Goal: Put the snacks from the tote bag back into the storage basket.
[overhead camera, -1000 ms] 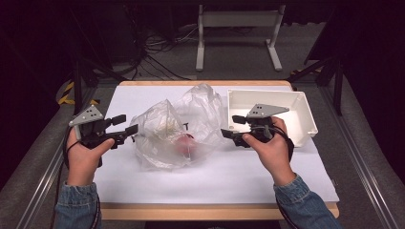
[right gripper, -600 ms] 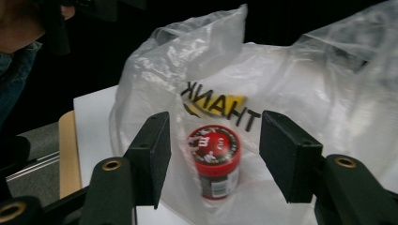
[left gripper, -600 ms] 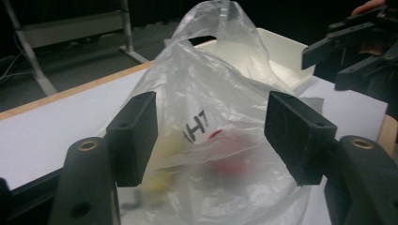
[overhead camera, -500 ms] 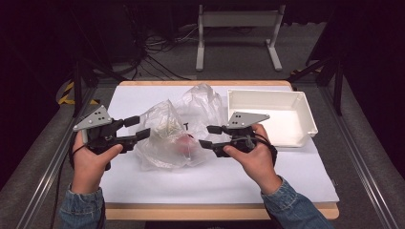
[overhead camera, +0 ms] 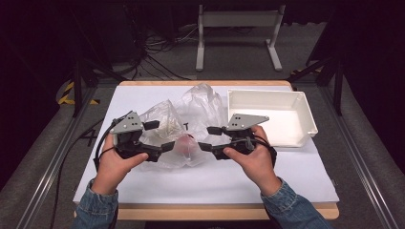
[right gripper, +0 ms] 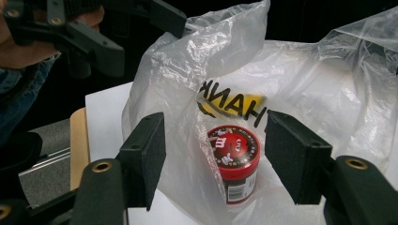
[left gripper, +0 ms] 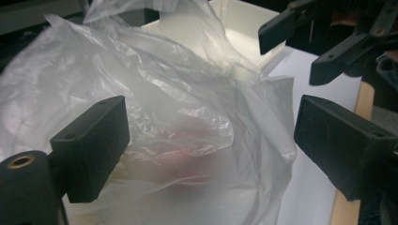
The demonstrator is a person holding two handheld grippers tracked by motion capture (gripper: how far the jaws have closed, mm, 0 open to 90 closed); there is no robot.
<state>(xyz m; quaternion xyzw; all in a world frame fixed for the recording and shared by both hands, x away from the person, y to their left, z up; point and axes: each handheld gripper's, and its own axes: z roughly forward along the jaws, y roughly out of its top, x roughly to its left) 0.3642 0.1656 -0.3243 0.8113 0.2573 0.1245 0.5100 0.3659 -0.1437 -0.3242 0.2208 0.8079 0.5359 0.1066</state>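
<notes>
Red tub (right gripper: 236, 161) in bag (right gripper: 300, 89) — between right gripper (right gripper: 213, 157) jaws.

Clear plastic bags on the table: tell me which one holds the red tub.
The clear plastic bag nearer the person, between the two grippers; the red round tub shows through it. The farther bag looks empty.

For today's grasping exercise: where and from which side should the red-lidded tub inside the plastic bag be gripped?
Grip the red-lidded tub across its round side wall, through the plastic bag, coming from the right gripper side: there the tub shows plainly between the open jaws.
</notes>
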